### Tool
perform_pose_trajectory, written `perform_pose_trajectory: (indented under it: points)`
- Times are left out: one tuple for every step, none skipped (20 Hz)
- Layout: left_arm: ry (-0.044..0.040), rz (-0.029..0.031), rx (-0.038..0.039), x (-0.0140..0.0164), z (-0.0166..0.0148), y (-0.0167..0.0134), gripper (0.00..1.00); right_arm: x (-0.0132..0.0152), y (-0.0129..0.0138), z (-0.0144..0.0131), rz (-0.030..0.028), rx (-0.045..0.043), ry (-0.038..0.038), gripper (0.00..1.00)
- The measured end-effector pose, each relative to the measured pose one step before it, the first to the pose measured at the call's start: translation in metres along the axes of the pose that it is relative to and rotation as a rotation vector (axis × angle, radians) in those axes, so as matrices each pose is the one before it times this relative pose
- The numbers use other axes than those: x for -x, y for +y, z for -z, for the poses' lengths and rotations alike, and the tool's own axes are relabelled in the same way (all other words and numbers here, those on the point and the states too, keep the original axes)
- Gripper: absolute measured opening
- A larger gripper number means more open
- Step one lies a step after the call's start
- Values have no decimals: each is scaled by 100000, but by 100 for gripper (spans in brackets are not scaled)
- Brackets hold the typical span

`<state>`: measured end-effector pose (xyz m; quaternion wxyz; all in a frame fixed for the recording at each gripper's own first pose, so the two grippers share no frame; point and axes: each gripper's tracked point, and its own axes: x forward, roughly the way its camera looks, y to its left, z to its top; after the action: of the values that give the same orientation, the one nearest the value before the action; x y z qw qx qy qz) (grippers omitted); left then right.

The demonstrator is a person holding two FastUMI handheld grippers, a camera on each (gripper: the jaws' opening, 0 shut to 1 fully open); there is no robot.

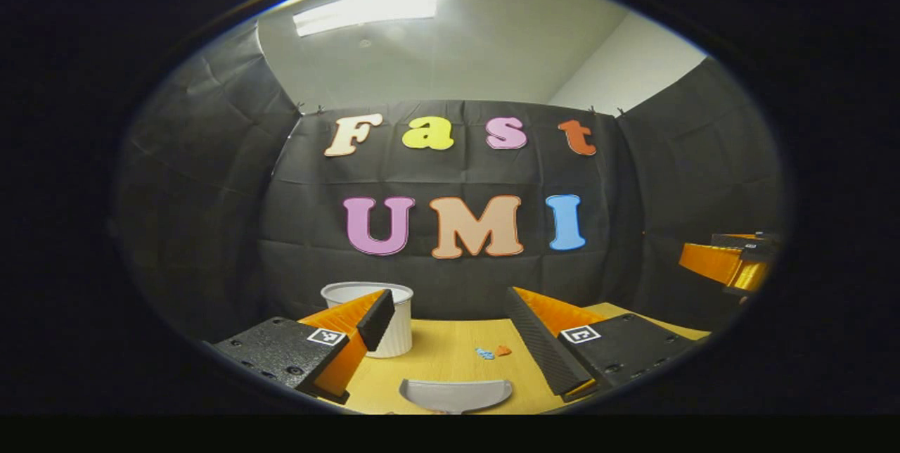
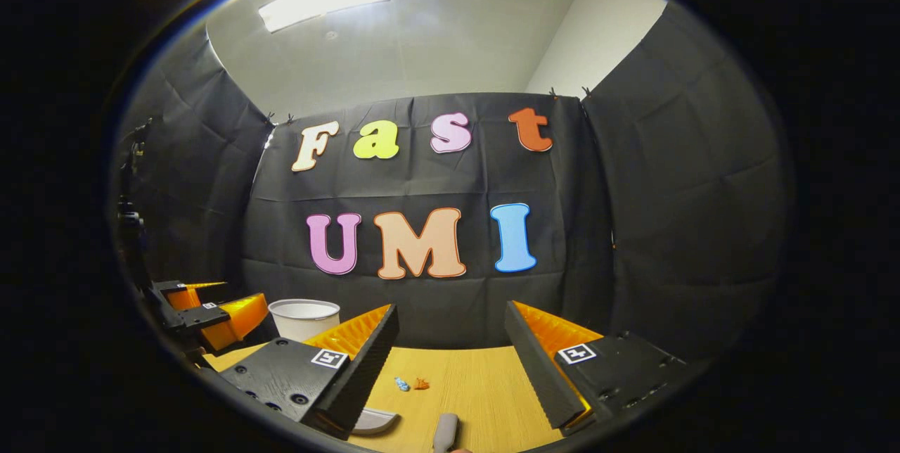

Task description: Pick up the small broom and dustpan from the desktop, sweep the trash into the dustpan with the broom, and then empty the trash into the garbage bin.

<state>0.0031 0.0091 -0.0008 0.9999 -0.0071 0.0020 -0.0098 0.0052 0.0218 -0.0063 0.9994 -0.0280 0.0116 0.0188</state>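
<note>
My left gripper [image 1: 450, 330] hangs released above the pale wooden desktop [image 1: 450, 358]: white ribbed plastic garbage bin [image 1: 394, 319] left, grey plastic dustpan [image 1: 455, 395] below, small blue and orange trash scraps [image 1: 492, 352] between my fingers. My right gripper [image 2: 450, 351] gapes too, grey broom handle [image 2: 446, 432] underneath

On the desktop [image 1: 450, 354], the dustpan [image 1: 455, 394] lies nearest, two trash scraps [image 1: 493, 352] just behind it, and the garbage bin [image 1: 394, 319] stands farther back to the left, before the booth wall.
</note>
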Motion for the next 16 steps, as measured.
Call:
perform_pose_trajectory:
  points:
    - [57,-27,-262,79,-55,44,95,-18,34,42,-35,236,70,92]
    - [73,-91,-28,65,60,79,94,283,-22,68,-70,176,94,92]
    - [144,14,201,82,1,11,95,29,128,87,-199,45,303,92]
    - [307,-103,55,41,160,54,95,-50,137,74,-163,-18,241,92]
    - [370,-74,7,43,61,63,95,-6,16,62,-21,76,35,92]
    - [149,-122,-24,48,61,55,95,-93,30,-101,-134,-46,205,92]
    - [189,5,-20,53,113,42,95,-65,186,4,-157,-92,68,92]
    - [113,-107,-96,-1,-4,148,95,200,117,95,-145,-81,-43,92]
    - [-57,-58,-104,26,-6,64,95,-38,55,-11,-342,-263,211,92]
    - [69,187,-43,12,2,-31,95,216,148,103,-552,-219,429,92]
    - [121,193,-34,27,-1,7,95,-57,118,128,-202,-151,427,92]
    - [189,320,-69,20,130,-88,95,-97,28,116,-44,-103,568,92]
    - [188,393,-136,11,-17,-132,95,12,-11,71,-121,-106,440,92]
    - [64,259,-329,66,48,-13,94,25,86,-20,97,46,-24,92]
    - [13,192,-337,-24,55,15,95,-103,43,92,-113,-56,0,92]
    - [416,479,-126,-88,180,-137,95,-42,95,27,-331,-21,309,92]
